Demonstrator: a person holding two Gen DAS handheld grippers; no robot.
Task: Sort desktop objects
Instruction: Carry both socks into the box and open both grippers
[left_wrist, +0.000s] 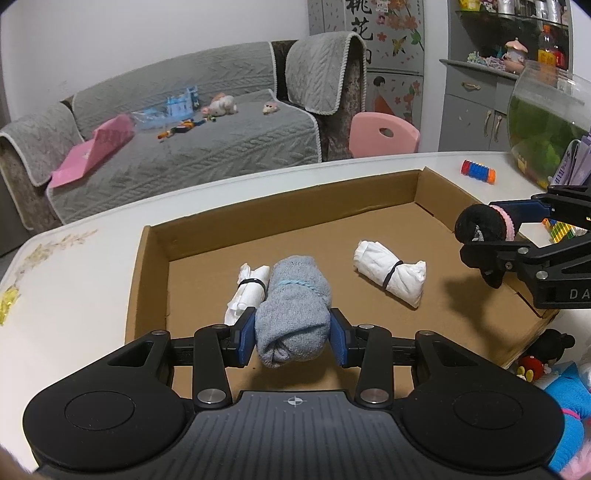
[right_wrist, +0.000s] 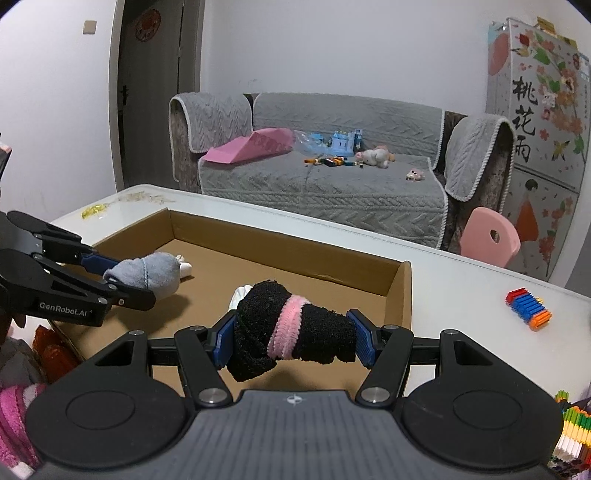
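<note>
While the grey sock roll (left_wrist: 292, 325) sits clamped between the blue pads of the left gripper (left_wrist: 292, 338), it hangs over the near part of the cardboard tray (left_wrist: 288, 206), not resting on the floor of it. A blue thread runs across the roll's top. Right gripper (right_wrist: 295, 341) is closed on a black sock roll (right_wrist: 291, 334) with a pink band around its middle — pads press both ends, roll lies crosswise between the fingers. That roll is held above the tray's right side, near the right wall.

Inside the tray: a small white roll (left_wrist: 246, 291) with a black band, just behind and left of the grey roll, partly hidden by it; a bigger white roll (left_wrist: 389, 271), also black-banded, lies on the tray floor toward the right, well apart from the first.

Tray sits on a white table (left_wrist: 74, 295). Beyond the tray's far right corner a stack of coloured bricks (left_wrist: 478, 171) lies on the table. A glass fish bowl (left_wrist: 546, 122) with green water stands at the right edge. Near right corner of the table — a black-and-red plush toy (left_wrist: 543, 350) and blue fabric (left_wrist: 569, 402), partly cut off.

Background: grey sofa (left_wrist: 221, 147) with toys and a pink box on it, pink chair (left_wrist: 384, 134) behind the table.
</note>
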